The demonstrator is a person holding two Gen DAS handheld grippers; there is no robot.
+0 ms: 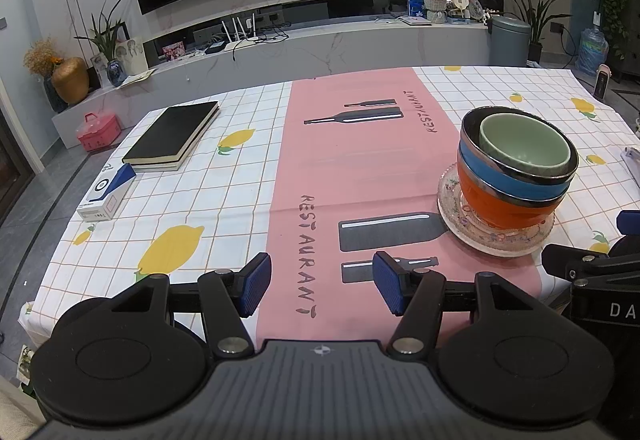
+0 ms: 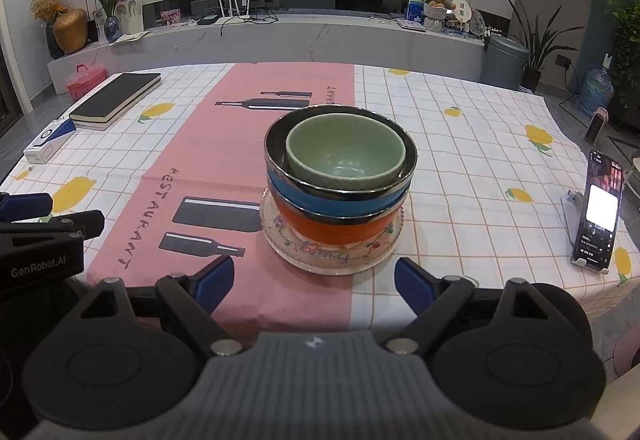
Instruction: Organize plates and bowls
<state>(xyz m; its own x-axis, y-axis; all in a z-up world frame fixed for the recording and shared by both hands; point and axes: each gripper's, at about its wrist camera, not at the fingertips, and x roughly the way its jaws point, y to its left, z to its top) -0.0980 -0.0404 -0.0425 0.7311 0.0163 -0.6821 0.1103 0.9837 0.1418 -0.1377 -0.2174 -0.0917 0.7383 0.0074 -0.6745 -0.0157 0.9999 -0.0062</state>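
**Stack on the plate, both claws empty**

My right claw (image 2: 314, 280) hangs wide, holding nothing, just short of the plate (image 2: 288, 256) near the tabletop's (image 2: 460, 168) middle. On the plate sit three nested bowls: orange bowl (image 2: 332, 232), blue bowl (image 2: 316, 198), green bowl (image 2: 344, 156) on top. My left claw (image 1: 320, 286) is also wide and empty, off to the stack's left. I judge the stack heavy, glossy and breakable; I'd pinch the green rim and lift bowls singly.
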